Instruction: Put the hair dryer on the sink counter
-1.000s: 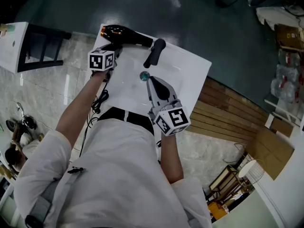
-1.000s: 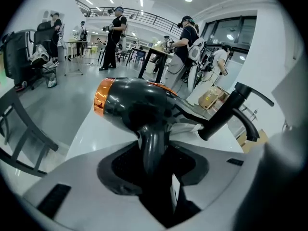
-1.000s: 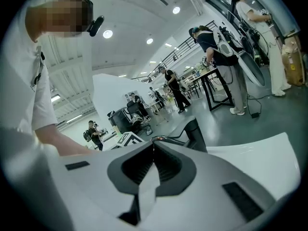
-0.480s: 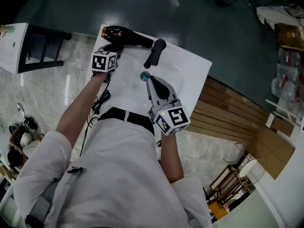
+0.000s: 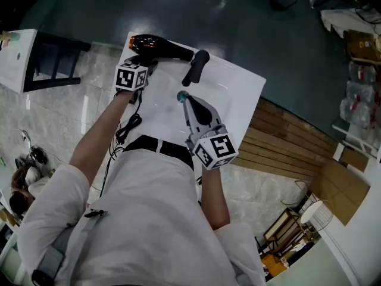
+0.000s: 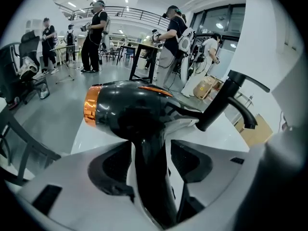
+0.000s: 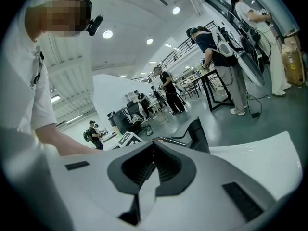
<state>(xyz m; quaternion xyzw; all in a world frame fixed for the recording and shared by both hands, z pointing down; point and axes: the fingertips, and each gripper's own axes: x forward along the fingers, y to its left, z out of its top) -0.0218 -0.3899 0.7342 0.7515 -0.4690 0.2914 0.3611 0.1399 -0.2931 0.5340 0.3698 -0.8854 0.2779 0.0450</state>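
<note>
White sink counter point(image 5: 238, 94) fills the middle of the head view, with the person's white shirt nearest the camera and both bare forearms reaching out over it. The right arm is bent at the elbow and holds the right gripper point(image 5: 186, 100) low over the basin, its tip just beside the drain point(image 5: 181, 95). Its jaws are pressed together with nothing between them. The left arm is stretched further forward, and the left gripper point(image 5: 146, 62) tilts down at the far left corner of the counter. Its jaws have just been opening and now stand apart on either side of the hair dryer point(image 5: 156, 45) handle, with a thin gap at each pad. The hair dryer, black with an orange ring, lies on the counter along its far edge, the barrel ending near the black tap point(image 5: 195, 66). Compared with a second ago, the dryer and the right gripper sit where they were. Dark floor point(image 5: 250, 28) lies beyond.
</note>
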